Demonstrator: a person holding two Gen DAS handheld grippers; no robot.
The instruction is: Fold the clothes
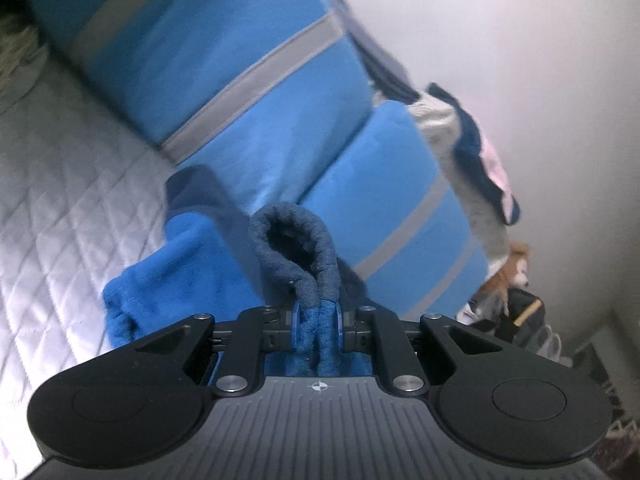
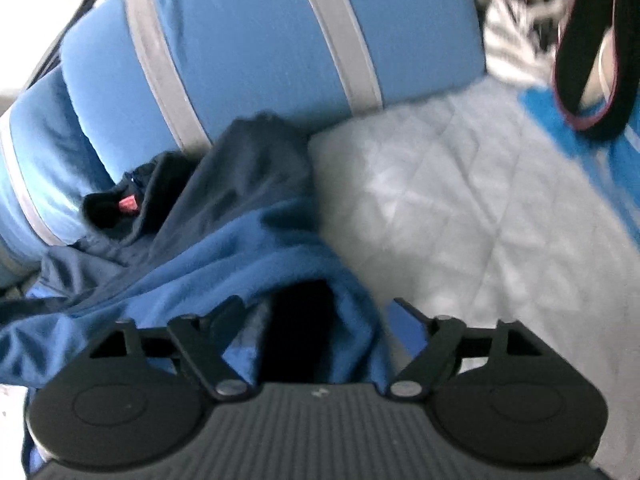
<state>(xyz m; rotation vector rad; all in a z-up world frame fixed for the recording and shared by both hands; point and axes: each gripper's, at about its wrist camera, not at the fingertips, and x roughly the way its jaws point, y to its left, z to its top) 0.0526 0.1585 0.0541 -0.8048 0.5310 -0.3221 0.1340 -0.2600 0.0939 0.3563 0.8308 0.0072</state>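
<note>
A blue fleece garment (image 1: 160,276) with a darker navy cuff or hem (image 1: 292,240) lies bunched on the quilted white bed. My left gripper (image 1: 317,322) is shut on the fleece, and the navy edge loops up just beyond the fingers. In the right wrist view the same garment (image 2: 224,264) shows blue fleece and a navy lining with a small red tag (image 2: 129,203). My right gripper (image 2: 320,320) is spread wide, with a fold of the fleece draped between its arms; its fingertips are hidden by cloth.
Blue pillows with grey stripes (image 1: 224,72) (image 2: 280,40) lie along the head of the bed (image 1: 52,200). More clothes are piled by the white wall (image 1: 476,152). A stuffed toy (image 1: 512,268) sits at the right. A black strap (image 2: 588,64) hangs at the upper right.
</note>
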